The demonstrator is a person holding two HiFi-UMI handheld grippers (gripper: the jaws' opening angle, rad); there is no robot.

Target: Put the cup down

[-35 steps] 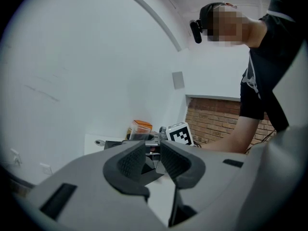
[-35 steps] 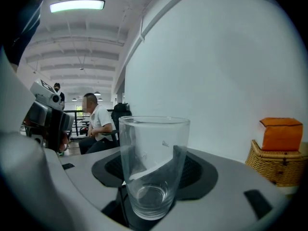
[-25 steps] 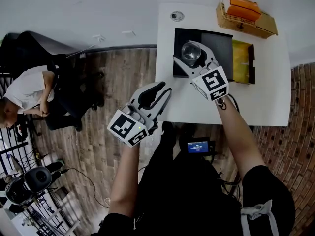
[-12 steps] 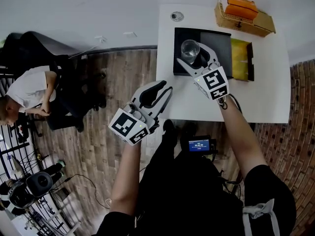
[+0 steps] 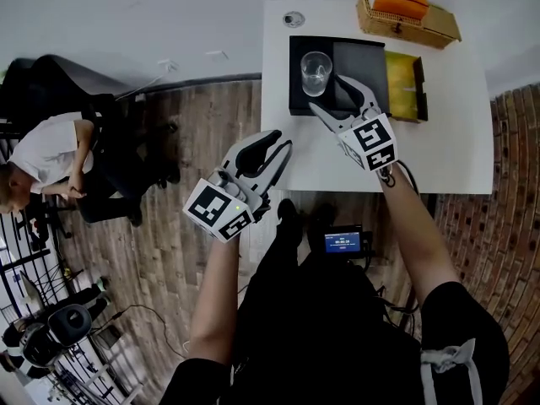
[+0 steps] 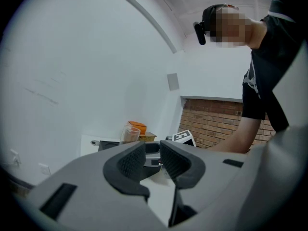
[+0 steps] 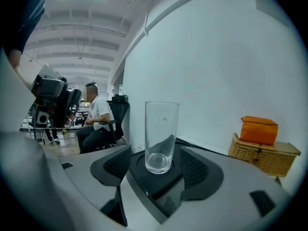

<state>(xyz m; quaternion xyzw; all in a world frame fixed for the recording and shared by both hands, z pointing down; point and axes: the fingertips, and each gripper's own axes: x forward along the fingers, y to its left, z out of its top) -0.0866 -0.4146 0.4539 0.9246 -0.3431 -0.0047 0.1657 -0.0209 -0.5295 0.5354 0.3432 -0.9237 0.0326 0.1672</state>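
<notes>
A clear glass cup (image 5: 315,72) stands upright on a black tray (image 5: 363,62) at the back of the white table (image 5: 439,150). My right gripper (image 5: 331,93) sits just in front of the cup, open wide, and its pads do not touch the glass. In the right gripper view the cup (image 7: 161,136) rises in a round recess of the tray, seen between the spread jaws of my right gripper (image 7: 156,168). My left gripper (image 5: 278,142) hovers off the table's front left corner with its jaws a little apart and empty. The left gripper view shows my left gripper (image 6: 152,153) pointing toward the distant cup (image 6: 129,134).
A wicker basket (image 5: 409,19) holding an orange pack sits at the table's back edge. A yellow-green tray (image 5: 403,87) lies beside the black one. A small round object (image 5: 293,18) is at the back left corner. A person (image 5: 46,154) sits at far left.
My right gripper has let go of the cup and drawn back toward me, jaws spread wider. The cup stays standing on the black tray. The left gripper has hardly moved.
</notes>
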